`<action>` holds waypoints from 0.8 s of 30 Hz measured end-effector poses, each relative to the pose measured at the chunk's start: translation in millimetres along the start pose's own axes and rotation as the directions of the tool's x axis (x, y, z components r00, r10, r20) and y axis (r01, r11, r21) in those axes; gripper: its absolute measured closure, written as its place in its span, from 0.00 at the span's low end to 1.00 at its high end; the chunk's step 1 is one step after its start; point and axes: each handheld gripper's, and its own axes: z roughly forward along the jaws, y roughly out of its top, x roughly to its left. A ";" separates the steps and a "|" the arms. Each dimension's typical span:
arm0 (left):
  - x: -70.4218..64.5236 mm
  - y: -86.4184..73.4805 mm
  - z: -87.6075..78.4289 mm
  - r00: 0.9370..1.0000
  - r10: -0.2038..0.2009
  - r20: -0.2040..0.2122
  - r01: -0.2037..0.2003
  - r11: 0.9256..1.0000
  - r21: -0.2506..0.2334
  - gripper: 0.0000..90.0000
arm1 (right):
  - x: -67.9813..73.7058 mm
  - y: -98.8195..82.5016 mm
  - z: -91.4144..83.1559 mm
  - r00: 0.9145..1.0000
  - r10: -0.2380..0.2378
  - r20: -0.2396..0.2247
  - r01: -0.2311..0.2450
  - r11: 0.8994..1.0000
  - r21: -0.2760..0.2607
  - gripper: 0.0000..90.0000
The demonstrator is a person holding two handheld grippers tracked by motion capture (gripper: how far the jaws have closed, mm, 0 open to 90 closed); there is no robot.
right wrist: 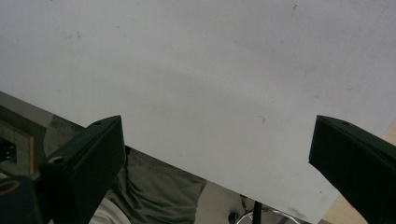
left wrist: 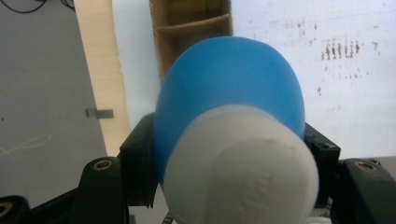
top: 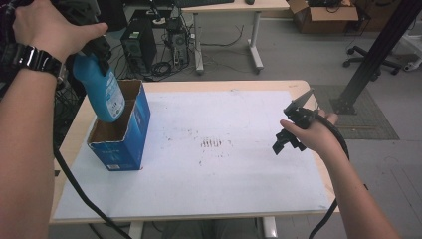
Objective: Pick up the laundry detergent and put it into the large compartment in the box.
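Nearest the person, the right hand-held gripper (top: 294, 130) hovered over the right part of the white sheet-covered table (top: 239, 189), its jaws spread wide with nothing between them; in the right gripper view they framed bare sheet. Higher and to the left, the left hand-held gripper (top: 97, 47) was clamped on the neck of a blue plastic bottle with a white cap (top: 103, 92). The bottle hung tilted, its base dipping into the open top of a blue cardboard box with a brown divided inside (top: 123, 130), which stood at the table's left side. By my reading the bottle was part-way in: it remained to be lowered and let go. The cardboard divider seen in the left gripper view might catch the base. Beyond the table stood a computer tower (top: 138, 46), tangled cables, another desk and a cardboard carton on the floor.
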 end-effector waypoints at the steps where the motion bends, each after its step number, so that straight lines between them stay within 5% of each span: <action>1: 1.7 0.4 3.8 1.000 -0.003 0.001 0.003 1.000 0.004 0.42 | -0.4 -0.1 0.8 1.000 -0.001 -0.001 0.001 1.000 -0.001 0.04; 24: 24.3 4.2 106.3 0.998 -0.057 0.035 0.054 0.995 0.081 0.42 | -2.7 2.1 13.1 1.000 -0.001 -0.003 0.001 1.000 0.020 0.04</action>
